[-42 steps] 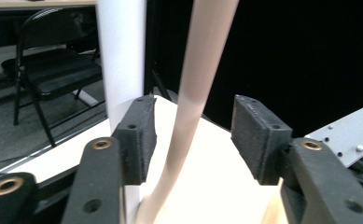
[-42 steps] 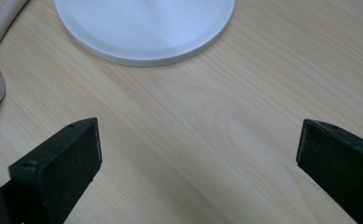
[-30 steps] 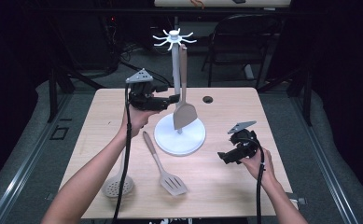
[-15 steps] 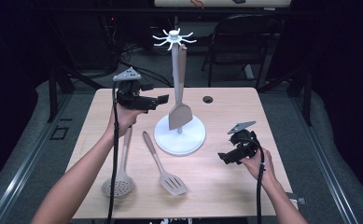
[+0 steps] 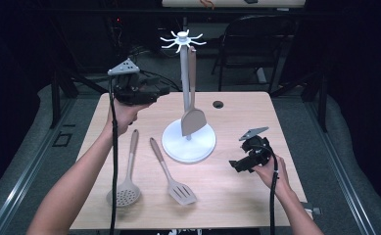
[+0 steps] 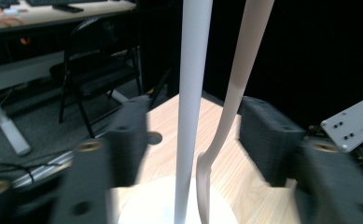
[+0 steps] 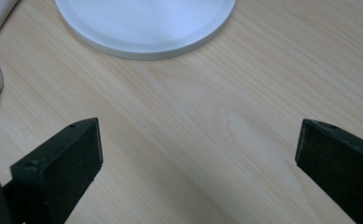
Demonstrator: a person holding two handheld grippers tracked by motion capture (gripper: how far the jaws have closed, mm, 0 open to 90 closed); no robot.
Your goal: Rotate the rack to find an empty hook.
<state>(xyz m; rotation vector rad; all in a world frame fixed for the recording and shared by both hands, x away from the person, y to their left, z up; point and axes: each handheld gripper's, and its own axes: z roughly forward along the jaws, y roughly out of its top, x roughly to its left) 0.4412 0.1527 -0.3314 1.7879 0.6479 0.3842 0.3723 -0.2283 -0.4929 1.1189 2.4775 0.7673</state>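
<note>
High view: white rack (image 5: 188, 142) stands mid-table; a solid turner (image 5: 193, 115) hangs from its top hooks, blade just above the base. Left gripper (image 5: 161, 91) held level left of the pole, holding nothing. Skimmer (image 5: 126, 188) and slotted spatula (image 5: 171, 176) lie flat left of the base. Right gripper (image 5: 236, 165) rests right of the base.

Left gripper view: jaws apart, just been closing; pole (image 6: 188, 107) and turner handle (image 6: 237, 88) beyond them, untouched.

Right gripper view: jaws wide apart over bare wood, base (image 7: 146, 25) ahead.

A skimmer (image 5: 127, 188) and a slotted turner (image 5: 178, 186) lie side by side on the table (image 5: 256, 112). A chair (image 5: 256, 44) stands behind it, beyond a small hole (image 5: 218, 104).
</note>
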